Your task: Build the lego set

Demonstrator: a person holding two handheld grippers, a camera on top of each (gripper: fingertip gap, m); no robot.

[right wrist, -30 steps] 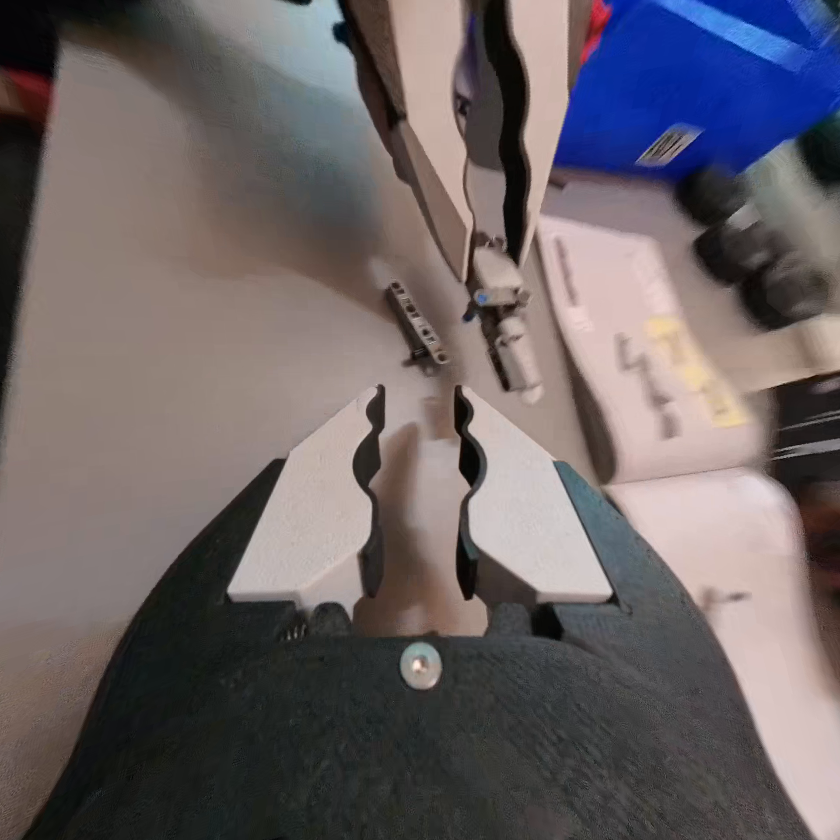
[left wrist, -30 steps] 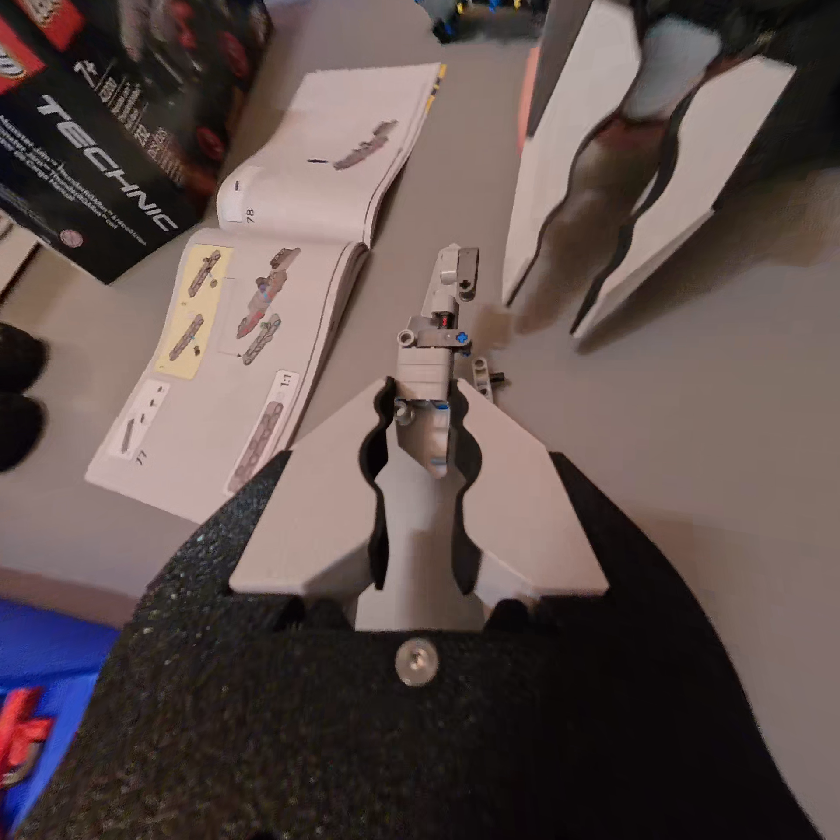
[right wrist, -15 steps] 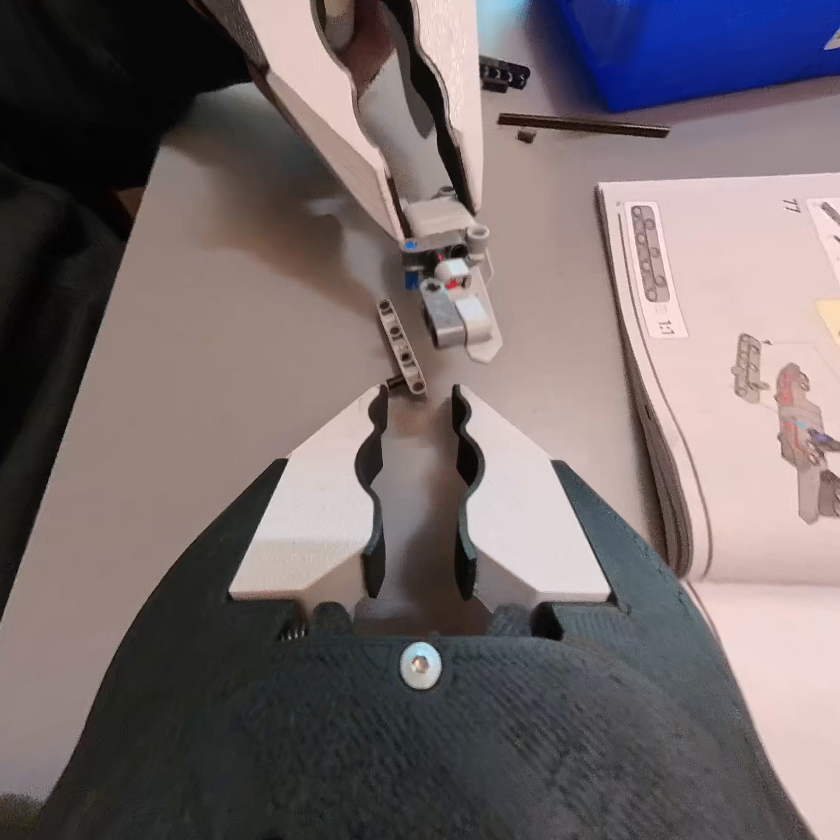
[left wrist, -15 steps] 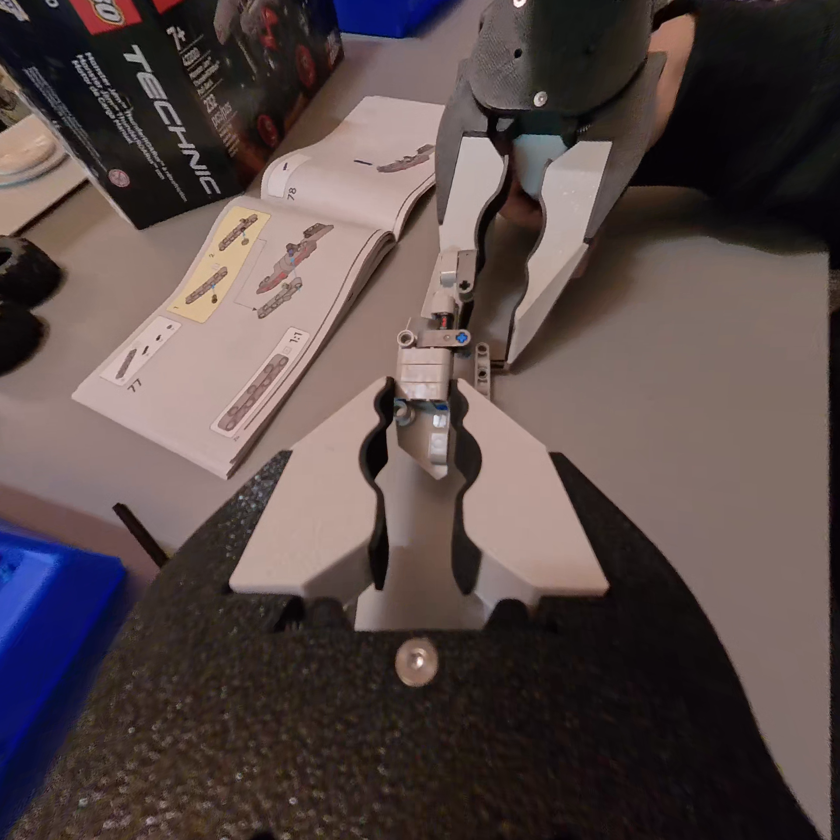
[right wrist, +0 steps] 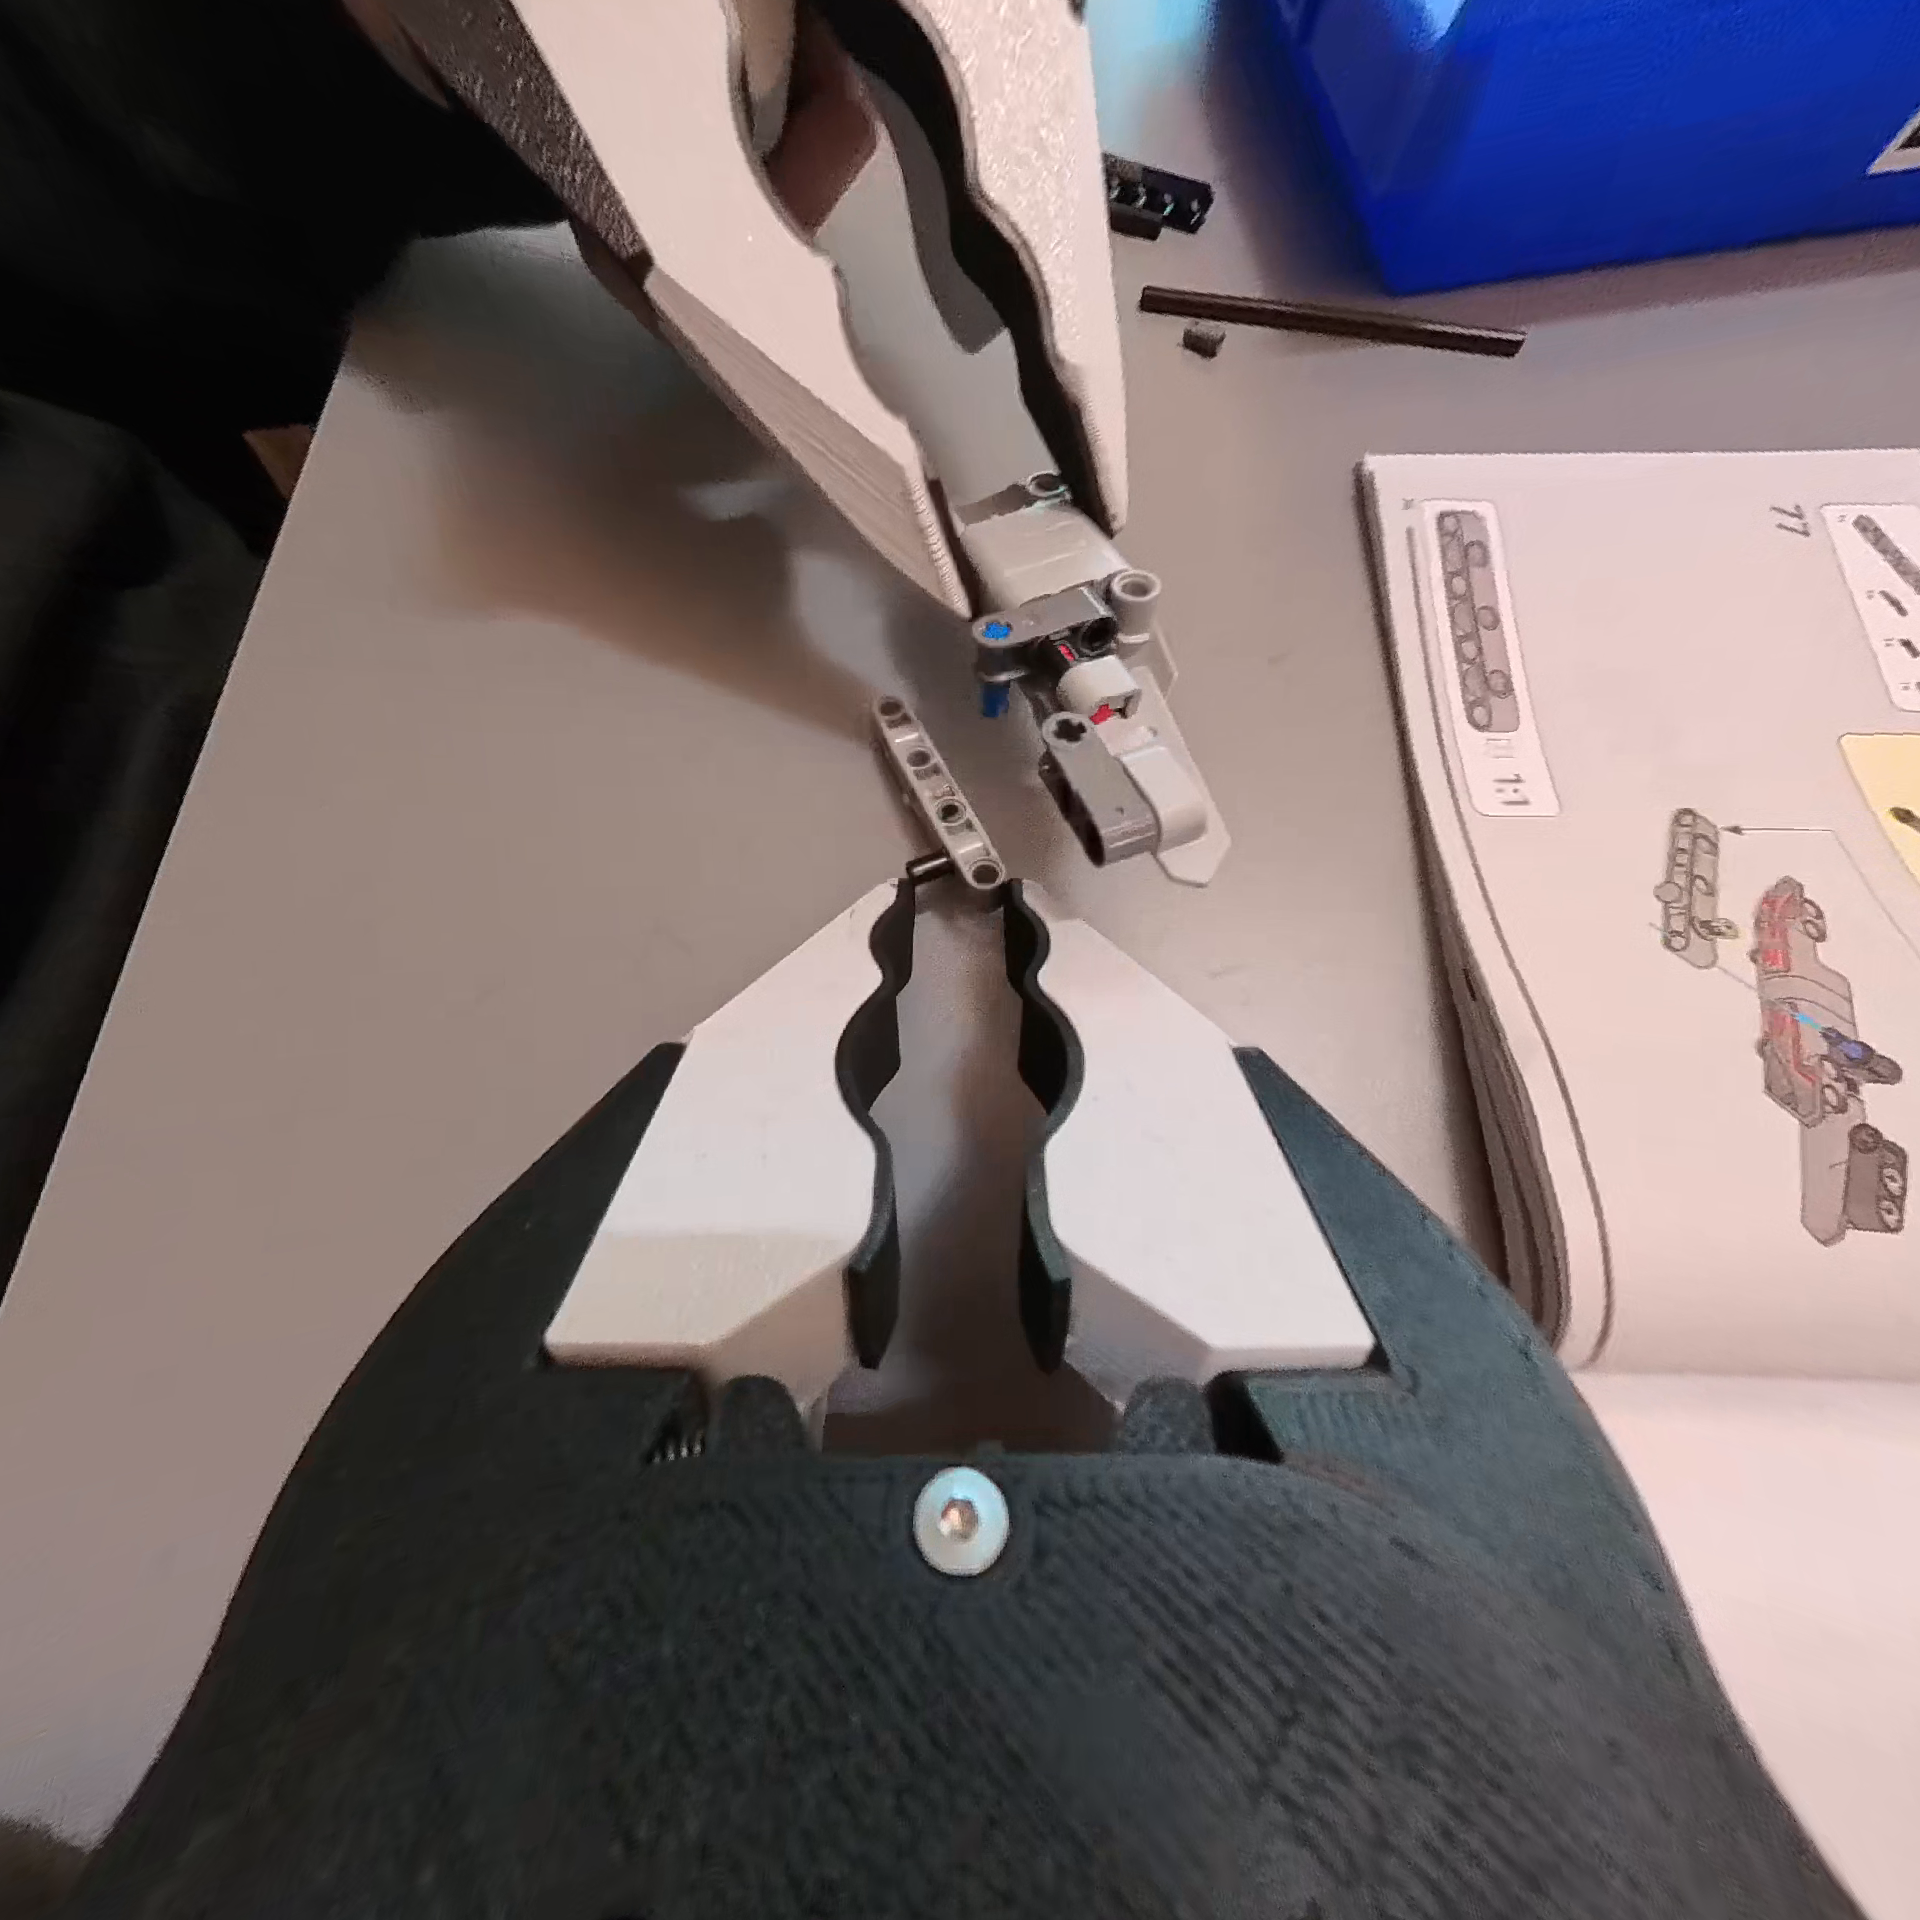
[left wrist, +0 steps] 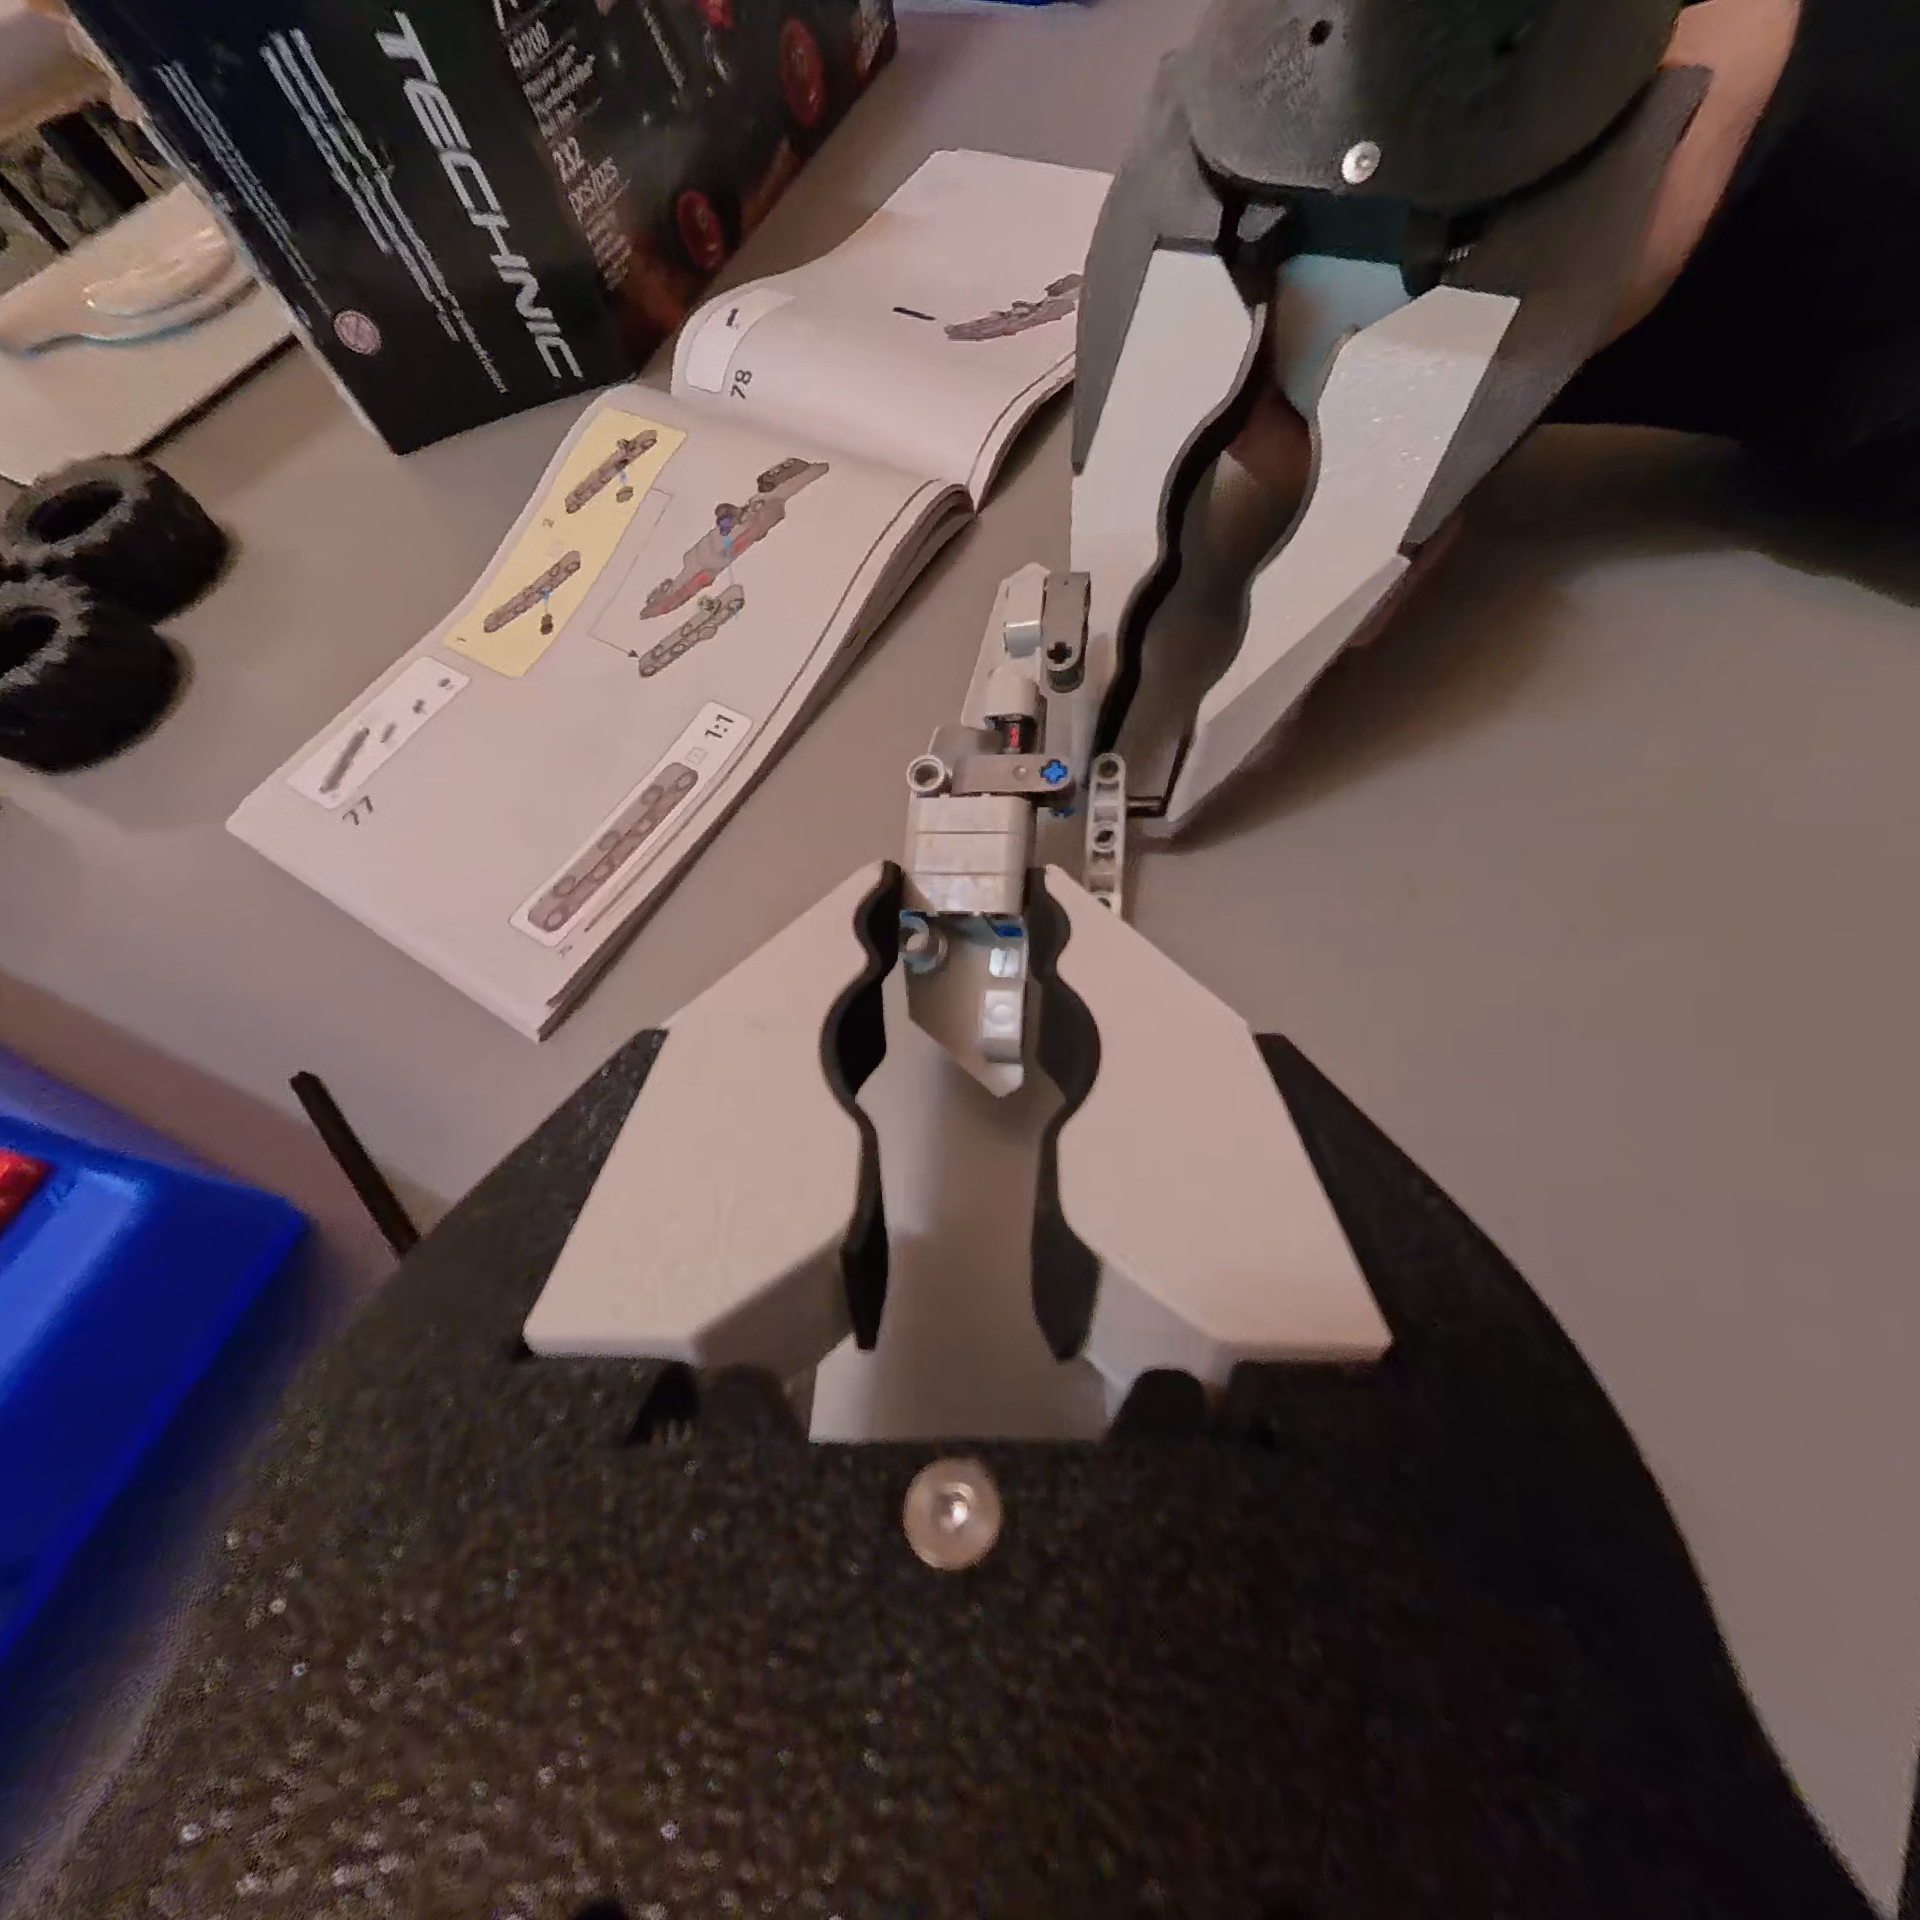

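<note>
My left gripper (left wrist: 961,914) is shut on the near end of a grey lego assembly (left wrist: 987,810) with blue and red pins, held low over the grey table. In the right wrist view the left gripper (right wrist: 1029,540) comes in from the top with the assembly (right wrist: 1091,675). A small grey beam (right wrist: 935,774) with a black pin lies on the table beside the assembly, also in the left wrist view (left wrist: 1107,831). My right gripper (right wrist: 954,894) is open and empty, its tips right at the beam's pinned end. It shows from the front in the left wrist view (left wrist: 1143,779).
An open instruction booklet (left wrist: 623,675) (right wrist: 1662,831) lies beside the work spot. A black set box (left wrist: 468,208) and black tyres (left wrist: 83,582) stand farther off. A blue bin (right wrist: 1610,125), a black axle (right wrist: 1330,317) and a small black beam (right wrist: 1158,197) lie beyond. The gap from one gripper's tips to the other's is roughly 6 cm.
My right gripper has moved forward and down until its tips reach the small beam's end. My left gripper keeps its hold on the assembly, nearly still.
</note>
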